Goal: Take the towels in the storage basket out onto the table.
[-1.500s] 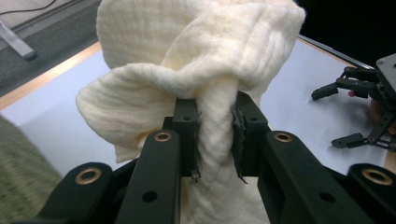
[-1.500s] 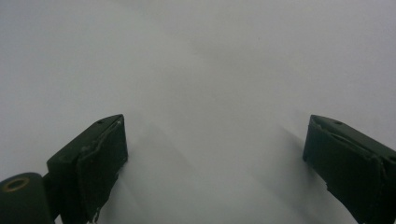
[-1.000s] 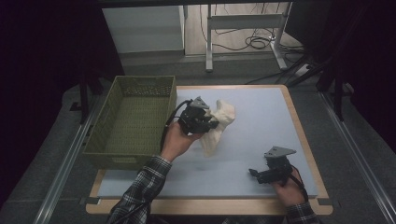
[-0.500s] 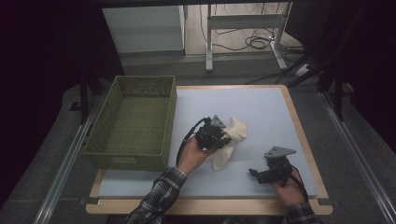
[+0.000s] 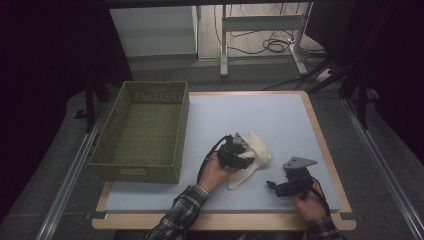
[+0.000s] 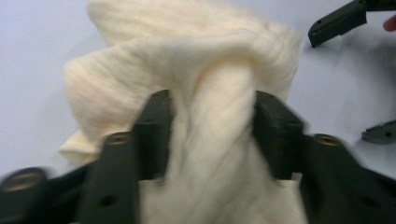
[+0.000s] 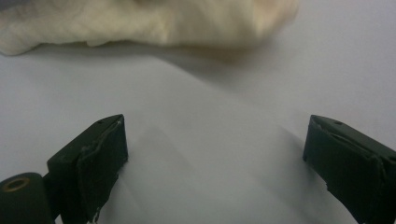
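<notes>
Gripping: the left gripper [image 5: 239,155], at lower centre of the high view, has its jaws closed on a bunched fold of the cream cloth [image 5: 252,159].
Cloth: crumpled on the pale blue bench [image 5: 260,117], just right of centre and low in the frame; in the left gripper view the cream cloth [image 6: 196,93] bulges up between the two black jaws.
Left hand: the left hand [image 5: 214,172] comes in from the bottom edge in a plaid sleeve [image 5: 177,215].
Right gripper: the right gripper [image 5: 292,185], at lower right, rests on the bench near the cloth but apart from it, jaws spread wide and holding nothing.
Right gripper view: cloth edge across the top of the frame, bare bench between the jaws.
Basket: a green basket [image 5: 142,131] sits at left of the bench, well apart from the cloth.
</notes>
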Tool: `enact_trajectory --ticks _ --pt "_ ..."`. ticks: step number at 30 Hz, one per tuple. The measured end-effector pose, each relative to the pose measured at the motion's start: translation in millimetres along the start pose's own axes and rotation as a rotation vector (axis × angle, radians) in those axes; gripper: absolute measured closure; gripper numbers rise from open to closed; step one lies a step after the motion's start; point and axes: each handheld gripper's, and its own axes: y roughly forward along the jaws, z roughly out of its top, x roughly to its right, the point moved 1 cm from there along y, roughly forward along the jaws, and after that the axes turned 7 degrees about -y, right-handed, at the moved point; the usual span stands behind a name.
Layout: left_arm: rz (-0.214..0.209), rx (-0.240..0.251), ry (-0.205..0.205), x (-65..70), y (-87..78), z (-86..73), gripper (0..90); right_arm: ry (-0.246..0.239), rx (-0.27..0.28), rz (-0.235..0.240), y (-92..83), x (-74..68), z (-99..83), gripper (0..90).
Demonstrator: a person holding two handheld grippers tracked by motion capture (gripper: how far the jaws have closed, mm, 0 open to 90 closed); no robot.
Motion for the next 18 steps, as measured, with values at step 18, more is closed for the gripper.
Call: enact_trajectory --ticks 18 --pt "0.013 0.044 -0.006 1.2 -43.1 -18.9 27.6 -0.002 0.01 0.011 -3.1 0.6 -0.7 15.8"
